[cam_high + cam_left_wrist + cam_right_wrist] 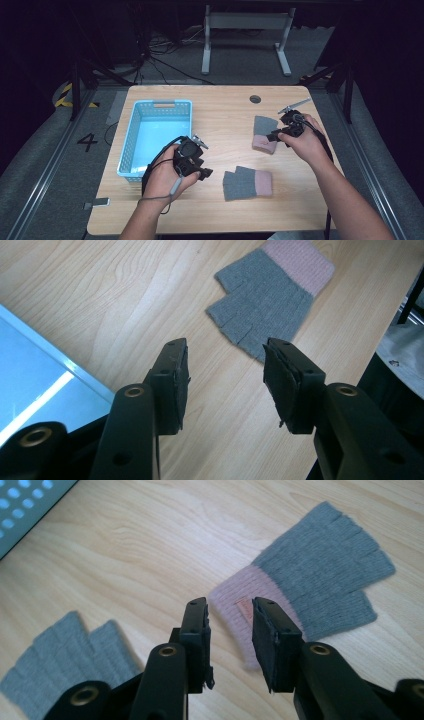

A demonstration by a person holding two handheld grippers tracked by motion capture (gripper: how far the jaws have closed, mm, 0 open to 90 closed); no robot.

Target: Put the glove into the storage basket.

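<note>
Table (225, 120): pale wood, light tan with darker grain streaks running through it. Basket (131, 135): light blue plastic, walls a grid of small holes, floor a paler glossy blue. Near glove (247, 183): grey knit over the finger end, dusty pink ribbed cuff. Far glove (263, 133): same scheme, grey fingers, pink cuff, with a small orange-brown tag on the pink, seen in my right gripper view. My left gripper (225, 382): black jaws, dark grey pads, brass-coloured rivets. My right gripper (230, 635): black too, same brass rivets. Floor (30, 150): grey, with a black-and-yellow striped strip at far left and a black "4" painted on it.
</note>
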